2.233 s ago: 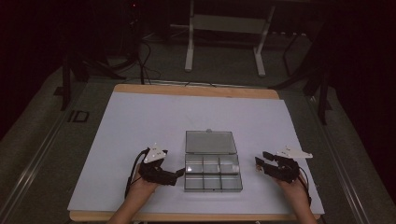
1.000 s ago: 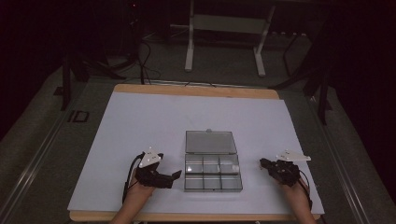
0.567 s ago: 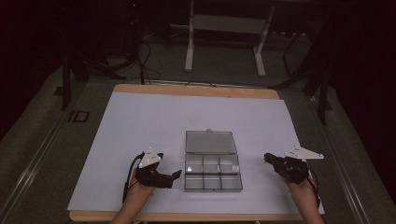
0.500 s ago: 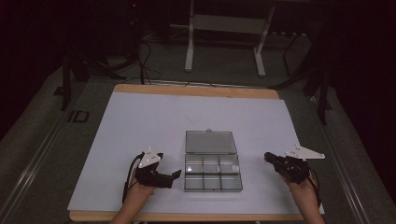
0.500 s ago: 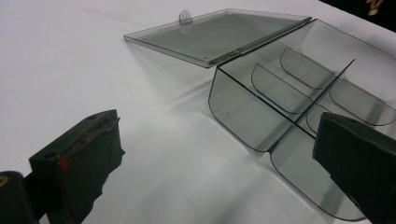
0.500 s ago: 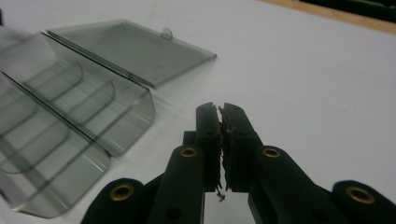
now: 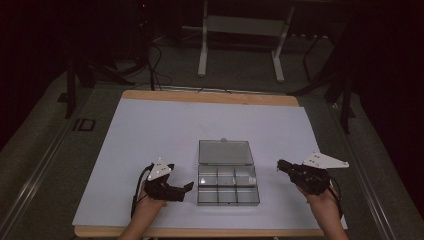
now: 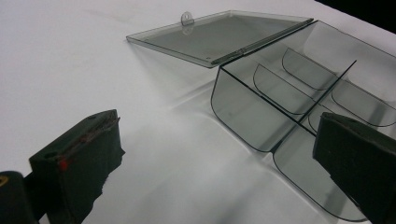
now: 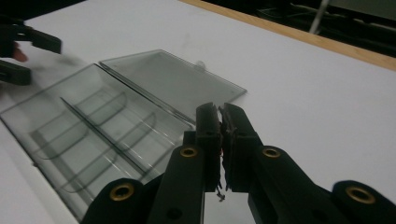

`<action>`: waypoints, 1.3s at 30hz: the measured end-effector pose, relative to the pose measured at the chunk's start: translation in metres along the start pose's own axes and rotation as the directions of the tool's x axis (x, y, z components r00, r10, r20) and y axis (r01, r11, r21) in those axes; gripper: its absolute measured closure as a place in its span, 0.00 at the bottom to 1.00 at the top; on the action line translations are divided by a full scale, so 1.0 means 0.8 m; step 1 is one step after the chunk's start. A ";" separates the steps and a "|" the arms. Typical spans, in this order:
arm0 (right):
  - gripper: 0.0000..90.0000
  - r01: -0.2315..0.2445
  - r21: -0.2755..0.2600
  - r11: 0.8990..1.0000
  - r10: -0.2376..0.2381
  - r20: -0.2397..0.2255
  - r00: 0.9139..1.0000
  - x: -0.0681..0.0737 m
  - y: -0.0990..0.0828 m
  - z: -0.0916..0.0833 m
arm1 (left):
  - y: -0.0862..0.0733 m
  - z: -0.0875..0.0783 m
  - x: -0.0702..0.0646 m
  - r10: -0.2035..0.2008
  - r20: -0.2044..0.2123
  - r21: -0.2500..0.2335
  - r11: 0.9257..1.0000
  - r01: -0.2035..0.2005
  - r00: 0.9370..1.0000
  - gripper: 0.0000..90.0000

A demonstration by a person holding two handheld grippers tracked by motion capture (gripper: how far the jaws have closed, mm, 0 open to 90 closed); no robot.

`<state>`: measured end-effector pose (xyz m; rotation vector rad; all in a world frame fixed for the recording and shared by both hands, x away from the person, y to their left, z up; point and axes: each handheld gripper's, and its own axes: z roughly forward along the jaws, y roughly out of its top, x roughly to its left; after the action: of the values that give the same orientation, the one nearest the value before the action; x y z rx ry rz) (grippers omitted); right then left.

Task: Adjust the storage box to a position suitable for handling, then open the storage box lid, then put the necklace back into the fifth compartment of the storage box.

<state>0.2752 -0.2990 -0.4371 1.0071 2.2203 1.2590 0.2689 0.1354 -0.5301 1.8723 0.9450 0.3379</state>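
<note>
1. Left gripper: jaws spread wide, clear compartment box just ahead (lid flat open).
2. Right gripper: jaws pressed together, box off its jaw tips, apart.

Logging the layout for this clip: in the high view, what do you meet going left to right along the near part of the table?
Left gripper, jaws open, beside the box → clear compartment box, its lid lying open behind it → right gripper, jaws shut, apart from the box.
</note>
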 end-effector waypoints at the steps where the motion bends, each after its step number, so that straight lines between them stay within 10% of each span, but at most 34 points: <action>1: 0.96 0.006 -0.005 1.000 -0.006 -0.006 1.000 0.002 0.002 0.000 | 0.000 0.000 0.000 -0.002 0.001 0.000 1.000 0.002 1.000 0.02; 18: 0.96 0.070 -0.034 0.997 -0.075 -0.158 0.985 0.062 0.029 0.027 | 0.000 -0.002 0.000 -0.002 0.005 -0.009 1.000 0.002 1.000 0.02; 39: 0.96 0.104 0.086 0.991 -0.077 -0.267 0.961 0.104 -0.012 0.093 | -0.002 -0.003 0.000 0.001 0.002 -0.010 1.000 -0.001 1.000 0.02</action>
<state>0.2633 -0.1977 -0.4831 0.8004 2.5209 1.3185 0.2670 0.1373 -0.5301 1.8635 0.9392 0.3409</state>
